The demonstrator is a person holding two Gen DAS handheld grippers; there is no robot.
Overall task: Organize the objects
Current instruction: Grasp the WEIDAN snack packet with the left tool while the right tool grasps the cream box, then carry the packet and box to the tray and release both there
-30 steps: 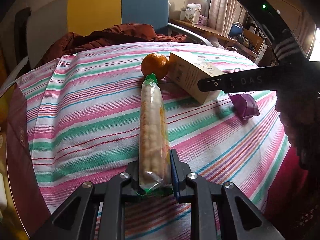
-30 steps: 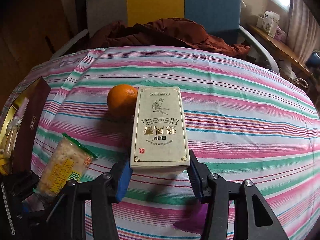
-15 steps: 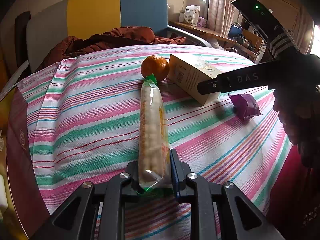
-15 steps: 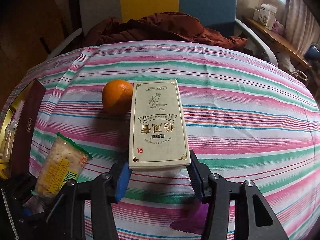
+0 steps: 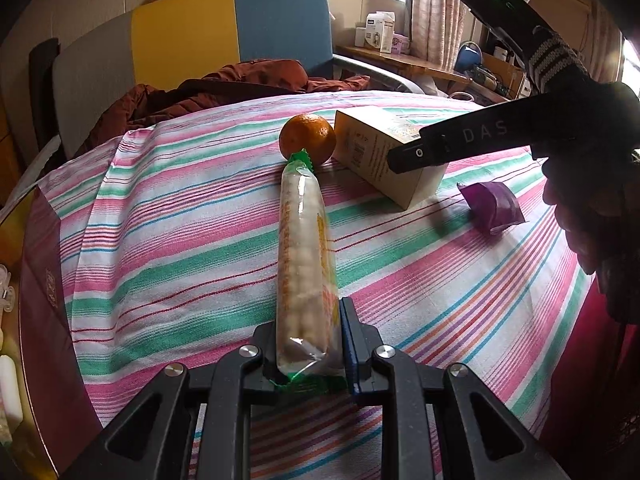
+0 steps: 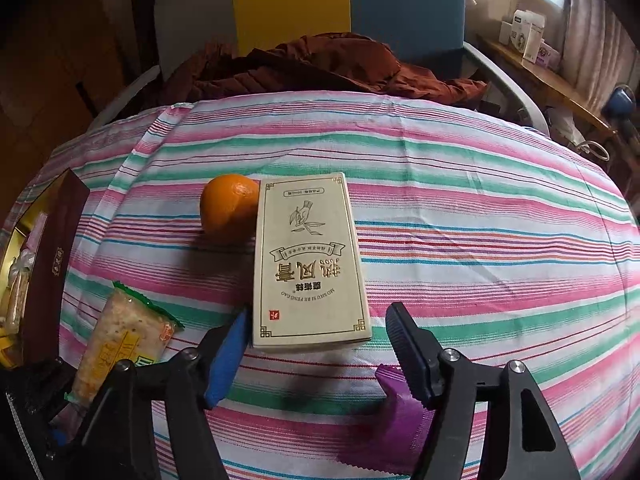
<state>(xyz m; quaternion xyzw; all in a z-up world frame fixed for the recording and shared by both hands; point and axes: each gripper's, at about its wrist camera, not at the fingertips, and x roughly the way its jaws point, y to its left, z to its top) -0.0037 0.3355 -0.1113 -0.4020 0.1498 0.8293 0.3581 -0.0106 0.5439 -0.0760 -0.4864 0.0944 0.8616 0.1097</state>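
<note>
Just now the right gripper (image 6: 314,354) has been opening its jaws: they stand clear on both sides of the cream box (image 6: 308,264), which lies flat on the striped cloth (image 6: 480,240) with no pad pressing on it. I take that as the box being let go where it belongs, its far left corner touching the orange (image 6: 228,208) at about eleven o'clock from the box's middle. The left gripper (image 5: 308,344) is clamped on the near end of the long snack packet (image 5: 304,248), whose green tip reaches the orange at twelve o'clock; that piece seems the next to be placed. A purple wrapper (image 5: 494,206) lies at three o'clock from the box. A dark red case (image 6: 52,272) sits at the cloth's nine o'clock edge; its contents are hard to make out. Beyond the cloth, a brown garment (image 6: 312,64) is heaped before a yellow-and-blue chair (image 5: 240,32).
</note>
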